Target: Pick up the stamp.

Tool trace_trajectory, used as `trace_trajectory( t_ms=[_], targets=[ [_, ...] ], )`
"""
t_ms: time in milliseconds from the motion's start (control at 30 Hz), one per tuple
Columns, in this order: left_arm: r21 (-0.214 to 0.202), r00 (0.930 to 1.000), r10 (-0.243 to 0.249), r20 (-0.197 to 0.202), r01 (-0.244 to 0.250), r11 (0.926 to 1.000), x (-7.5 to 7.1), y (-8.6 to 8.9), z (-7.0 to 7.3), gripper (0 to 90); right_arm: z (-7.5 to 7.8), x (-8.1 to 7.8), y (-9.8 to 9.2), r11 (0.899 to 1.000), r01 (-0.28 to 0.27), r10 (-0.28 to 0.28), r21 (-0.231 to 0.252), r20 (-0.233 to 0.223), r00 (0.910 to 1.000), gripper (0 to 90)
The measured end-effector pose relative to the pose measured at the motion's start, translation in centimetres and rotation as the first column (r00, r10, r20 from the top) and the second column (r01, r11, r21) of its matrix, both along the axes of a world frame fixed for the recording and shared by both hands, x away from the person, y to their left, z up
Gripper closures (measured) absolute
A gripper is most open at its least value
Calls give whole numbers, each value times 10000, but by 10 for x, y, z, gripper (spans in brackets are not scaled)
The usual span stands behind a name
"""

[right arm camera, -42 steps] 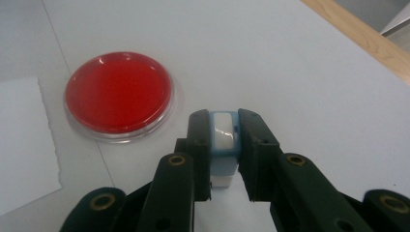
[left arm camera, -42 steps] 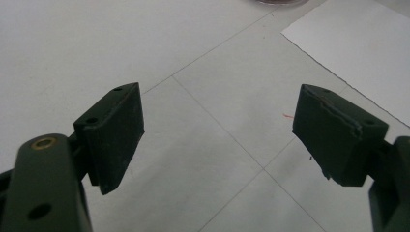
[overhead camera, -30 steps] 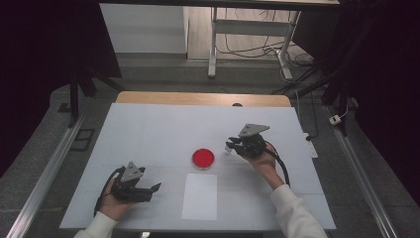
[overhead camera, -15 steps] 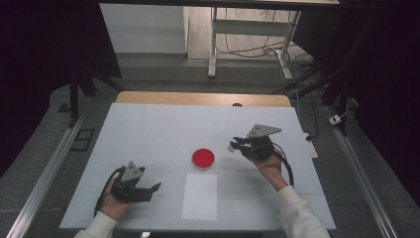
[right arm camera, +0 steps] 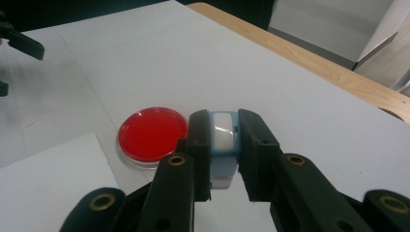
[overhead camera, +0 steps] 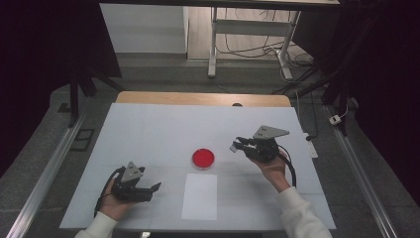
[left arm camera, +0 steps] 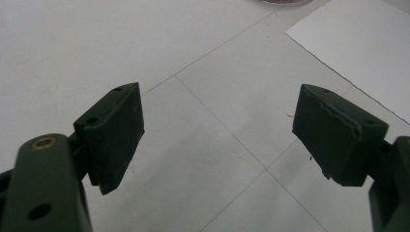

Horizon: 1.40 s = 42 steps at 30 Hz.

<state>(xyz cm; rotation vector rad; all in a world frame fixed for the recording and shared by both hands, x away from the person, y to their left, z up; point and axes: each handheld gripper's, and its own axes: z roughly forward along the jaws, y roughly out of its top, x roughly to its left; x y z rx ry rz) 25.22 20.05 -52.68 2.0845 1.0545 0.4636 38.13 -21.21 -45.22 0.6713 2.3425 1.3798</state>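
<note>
- The right gripper (right arm camera: 223, 145) is clamped on a small pale-blue and white block (right arm camera: 223, 140), its jaws pressed flat against both sides of it.
- In the high view this gripper (overhead camera: 236, 146) hangs above the white table (overhead camera: 148, 129), just to the right of the red dish (overhead camera: 203, 158) — the block (overhead camera: 235, 147) shows at its tip, clear of the surface.
- The dish (right arm camera: 152, 133) lies on the table, touching the far edge of a white sheet of paper (overhead camera: 199, 196).
- The left gripper (overhead camera: 153, 188) rests low near the table's front left, well apart from the dish; its jaws stand wide apart with only bare table between them.
</note>
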Motion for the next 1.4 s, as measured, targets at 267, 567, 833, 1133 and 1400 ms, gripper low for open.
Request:
trace_trajectory(
  t_ms=[267, 567, 833, 1133, 1400],
  targets=[
    [-147, 10000, 38, 8, -38, 9999, 3, 0, 0, 187, 5, -15, -4, 9996, -53, 51, 287, 50, 10000, 751],
    [-88, 9999, 80, 129, -79, 9999, -1, 0, 1, 188, 5, -30, -4, 9989, -308, 307, 361, 53, 9995, 751],
    [-105, 9998, 117, 160, -116, 9999, -1, 1, 2, 188, 6, -41, -1, 9971, -495, 496, 583, 0, 9988, 751],
    [-69, 9998, 103, 187, -102, 9999, -1, 0, 2, 188, 8, -57, 1, 9947, -696, 696, 753, 24, 9976, 750],
    [-43, 9998, 85, 197, -84, 10000, -1, -1, 1, 188, 1, -65, 5, 9930, -882, 888, 788, -44, 9960, 750]
  ],
)
